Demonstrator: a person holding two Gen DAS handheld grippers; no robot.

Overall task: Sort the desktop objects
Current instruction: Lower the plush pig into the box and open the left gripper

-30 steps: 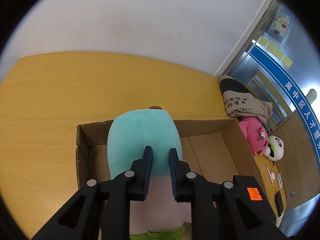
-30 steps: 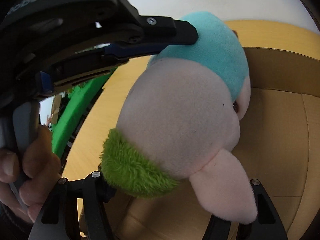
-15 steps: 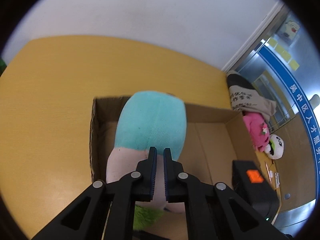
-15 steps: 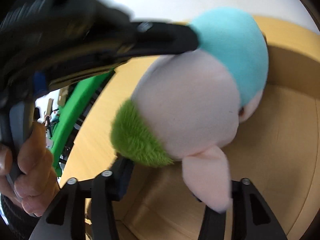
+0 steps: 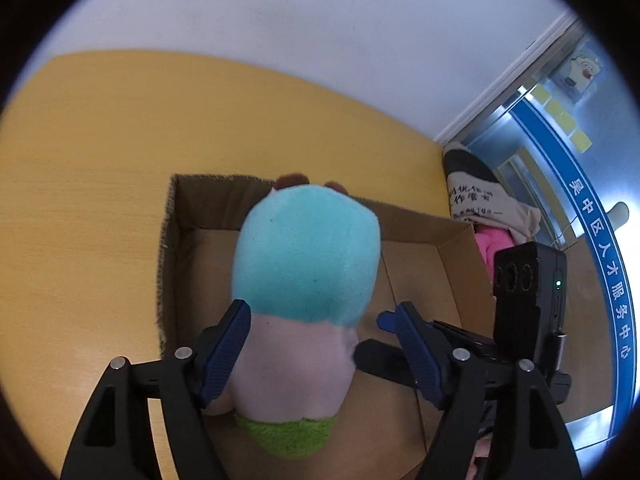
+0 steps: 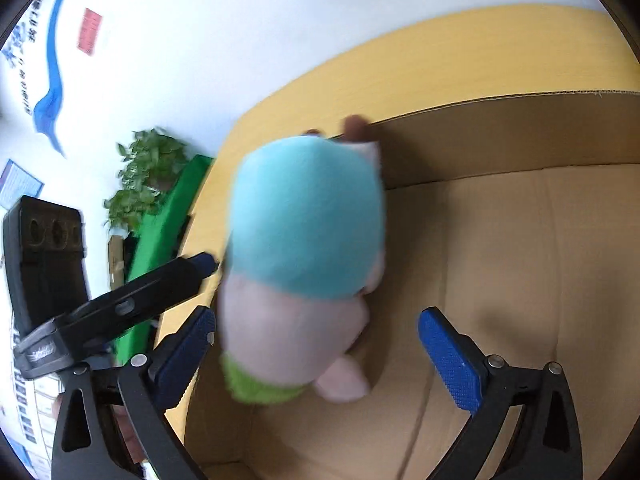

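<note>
Here both your left gripper (image 5: pixel 316 322) and right gripper (image 6: pixel 316 330) stood open around the soft, light plush toy (image 5: pixel 306 280) at the box's (image 5: pixel 456 240) left end; pinch its body.

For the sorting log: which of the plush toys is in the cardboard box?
The turquoise-and-pink plush toy with green trim, between the open left gripper fingers. The pink plush toy lies outside the cardboard box.

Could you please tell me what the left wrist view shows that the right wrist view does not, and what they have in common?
Only the left wrist view shows the pink plush and printed cloth beyond the box, beside a glass door. Only the right wrist view shows the potted plant and a green board. Both show the turquoise-and-pink plush toy in the cardboard box, with the left tongs and right tongs open around it.
</note>
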